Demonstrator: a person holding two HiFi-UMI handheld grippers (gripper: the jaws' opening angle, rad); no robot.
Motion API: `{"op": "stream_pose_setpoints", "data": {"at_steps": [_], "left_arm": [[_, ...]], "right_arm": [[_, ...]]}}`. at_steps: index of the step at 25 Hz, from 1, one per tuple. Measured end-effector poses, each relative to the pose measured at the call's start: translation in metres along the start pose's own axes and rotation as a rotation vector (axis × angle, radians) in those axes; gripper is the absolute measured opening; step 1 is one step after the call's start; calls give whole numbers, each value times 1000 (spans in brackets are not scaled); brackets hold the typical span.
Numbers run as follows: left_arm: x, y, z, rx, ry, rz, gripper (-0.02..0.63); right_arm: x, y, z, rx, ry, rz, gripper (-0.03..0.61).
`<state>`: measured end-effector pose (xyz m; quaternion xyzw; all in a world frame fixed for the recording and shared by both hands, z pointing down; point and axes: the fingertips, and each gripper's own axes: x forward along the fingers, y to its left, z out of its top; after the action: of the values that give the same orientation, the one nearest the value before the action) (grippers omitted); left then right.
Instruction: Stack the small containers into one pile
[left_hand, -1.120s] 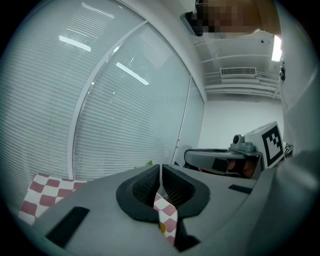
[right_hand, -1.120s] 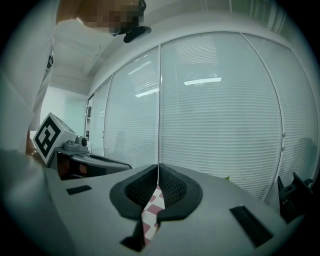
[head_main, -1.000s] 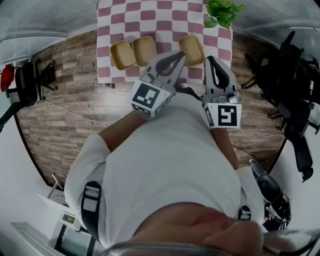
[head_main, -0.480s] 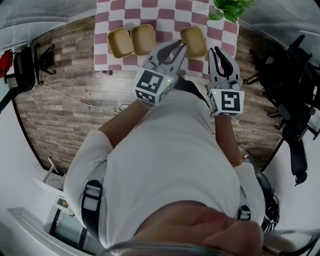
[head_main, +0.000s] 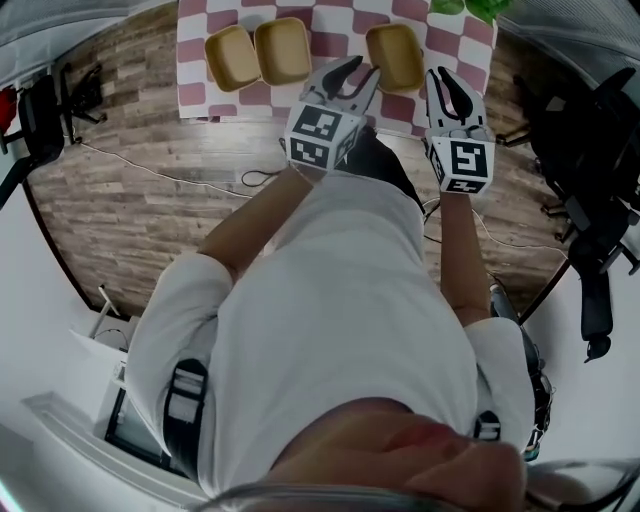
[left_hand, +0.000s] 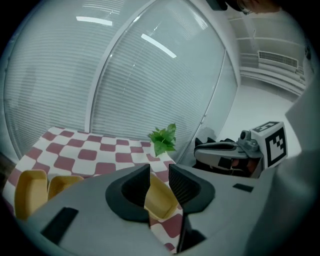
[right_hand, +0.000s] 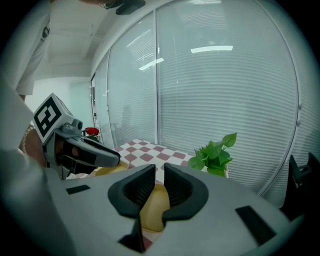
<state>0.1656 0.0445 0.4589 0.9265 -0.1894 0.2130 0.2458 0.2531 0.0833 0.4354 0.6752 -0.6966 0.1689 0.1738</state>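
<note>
Two containers (head_main: 283, 50) sit side by side on the checkered cloth (head_main: 340, 25), well away from the plant (left_hand: 163, 139). The lone container (head_main: 394, 57) sits much nearer the plant. Nothing is stacked yet.

Both grippers point down at the lone container, probably because it's the odd one out and has to go onto the others.

The left gripper (head_main: 362, 72) has just been opening its jaws. There's now a moderate gap with nothing between them, and the lone container lies beyond the tips, likely lined up for a rim grab.

The right gripper (head_main: 447, 80), on the plant side of the left one, has its jaws narrowly apart and is empty too. It looks to be standing by to steady the container.
</note>
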Motion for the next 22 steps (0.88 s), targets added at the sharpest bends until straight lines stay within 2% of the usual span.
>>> {"op": "stream_pose_setpoints", "data": {"at_steps": [11, 18, 22], "left_arm": [[62, 31, -91, -108, 158, 63, 132], [87, 40, -134, -173, 233, 86, 144], [99, 45, -145, -196, 243, 92, 144]], "right_arm": [[46, -27, -100, 53, 141, 0, 88], [67, -31, -149, 95, 222, 22, 115], [76, -32, -166, 112, 245, 32, 120]]}}
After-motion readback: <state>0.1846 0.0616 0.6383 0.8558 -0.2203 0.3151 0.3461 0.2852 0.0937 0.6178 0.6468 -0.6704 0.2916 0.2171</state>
